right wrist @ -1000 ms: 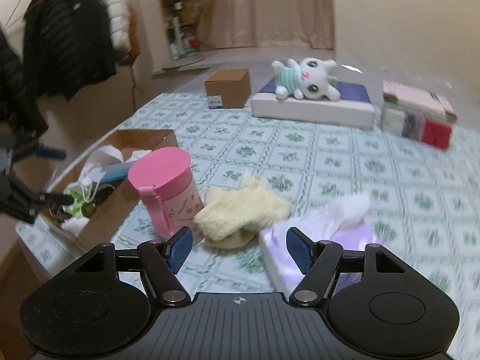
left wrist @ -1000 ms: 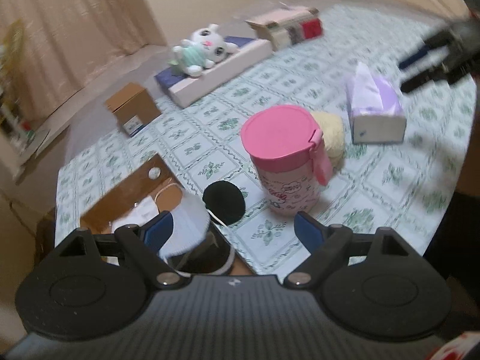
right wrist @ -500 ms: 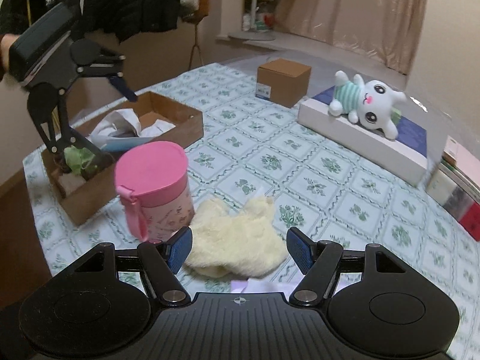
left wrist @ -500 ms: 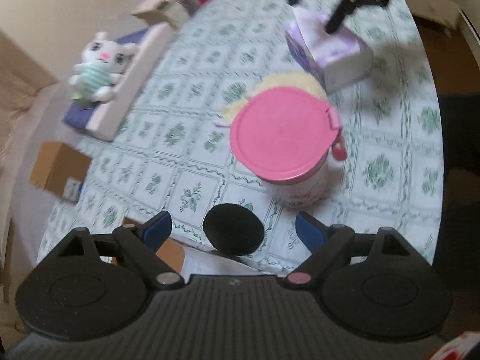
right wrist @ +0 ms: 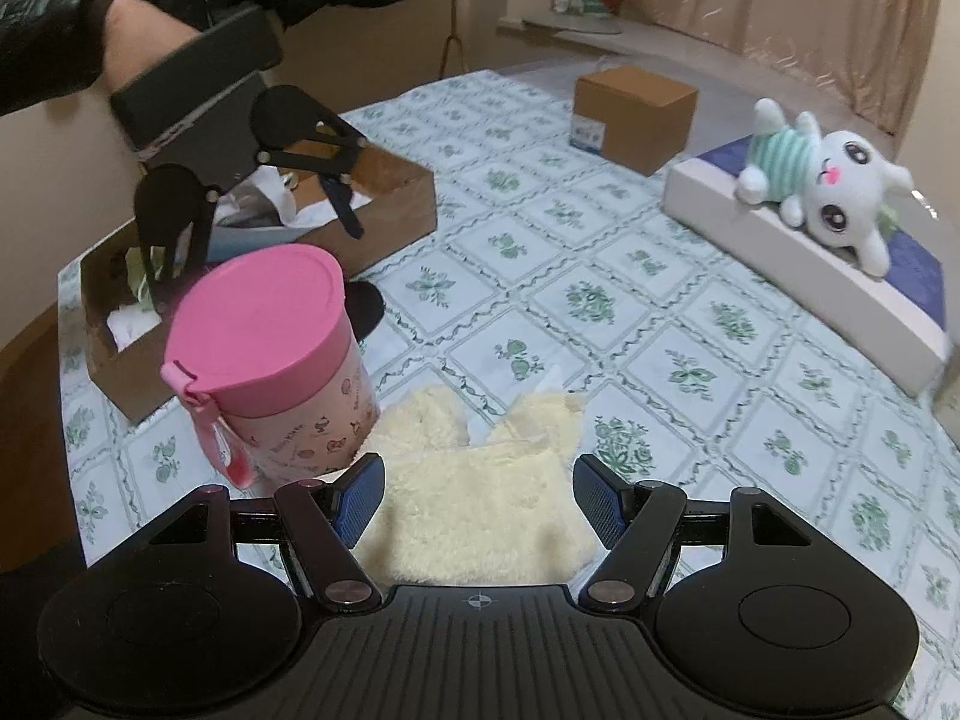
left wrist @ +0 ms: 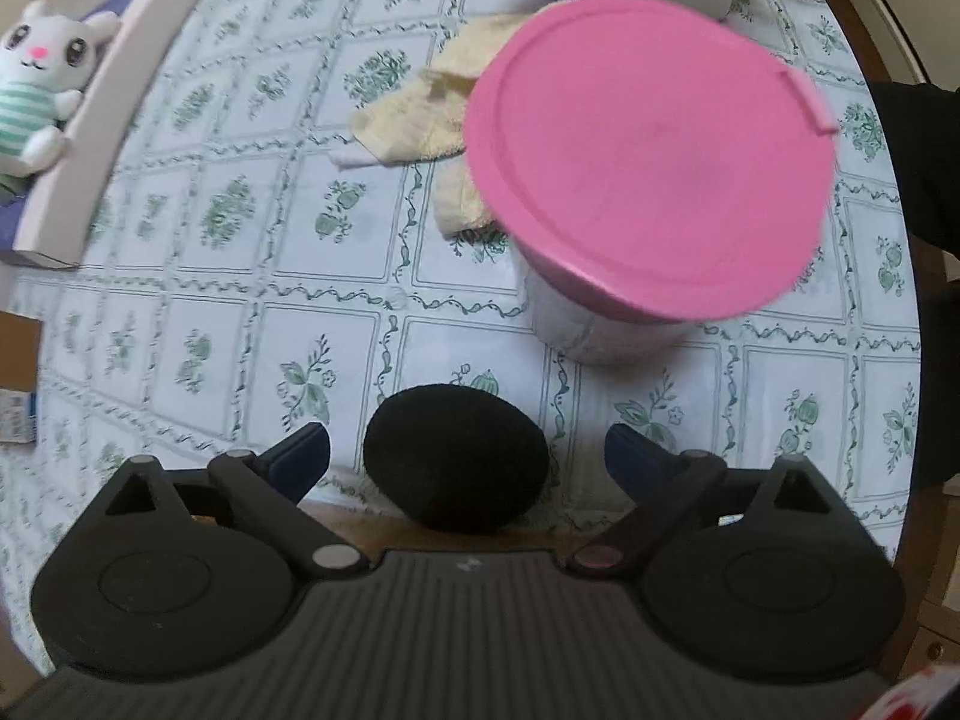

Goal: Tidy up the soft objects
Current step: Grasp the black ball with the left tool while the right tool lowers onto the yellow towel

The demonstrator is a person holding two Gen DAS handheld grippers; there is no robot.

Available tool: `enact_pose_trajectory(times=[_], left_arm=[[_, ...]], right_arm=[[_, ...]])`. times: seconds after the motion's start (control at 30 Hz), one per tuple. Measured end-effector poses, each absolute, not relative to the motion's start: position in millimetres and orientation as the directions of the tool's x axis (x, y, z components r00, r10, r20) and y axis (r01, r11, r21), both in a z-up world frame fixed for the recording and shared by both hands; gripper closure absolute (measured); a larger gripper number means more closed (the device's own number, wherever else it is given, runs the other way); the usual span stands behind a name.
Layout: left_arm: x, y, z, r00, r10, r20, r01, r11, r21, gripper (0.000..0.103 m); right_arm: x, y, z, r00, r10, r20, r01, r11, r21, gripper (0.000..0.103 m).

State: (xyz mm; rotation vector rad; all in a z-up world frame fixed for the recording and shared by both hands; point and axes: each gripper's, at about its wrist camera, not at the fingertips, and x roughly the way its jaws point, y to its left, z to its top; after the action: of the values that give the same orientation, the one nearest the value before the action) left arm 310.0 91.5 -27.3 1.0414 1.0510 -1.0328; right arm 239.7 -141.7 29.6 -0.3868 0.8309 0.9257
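Tablecloth (left wrist: 336, 324) blurred — left claw (left wrist: 467, 462) opening over half-hidden black pad (left wrist: 456, 462); right claw (right wrist: 478, 501) open.

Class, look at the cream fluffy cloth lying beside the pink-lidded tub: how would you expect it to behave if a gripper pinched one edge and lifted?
The cream fluffy cloth lies rumpled and flat, so it would probably droop. Its thick pile suggests light weight and good grip for the pads. One corner seems to touch the pink-lidded tub, so dragging might nudge it.
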Motion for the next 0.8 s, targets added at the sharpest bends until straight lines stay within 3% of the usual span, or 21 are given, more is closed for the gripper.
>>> enact_pose_trajectory(times=[0.3,0.8], left_arm=[[335,85,-48,0.077,-0.099,-0.992,0.983,0.177,0.059,0.006],[344,82,-70,0.029,0.012,-1.000,0.995,0.098,0.030,0.006]], right_arm=[[256,-133,13,0.307,0.542,-0.782,-0.831,0.554,0.058,0.034],[263,-134,4,0.313,0.543,-0.779,-0.825,0.562,0.060,0.034]])
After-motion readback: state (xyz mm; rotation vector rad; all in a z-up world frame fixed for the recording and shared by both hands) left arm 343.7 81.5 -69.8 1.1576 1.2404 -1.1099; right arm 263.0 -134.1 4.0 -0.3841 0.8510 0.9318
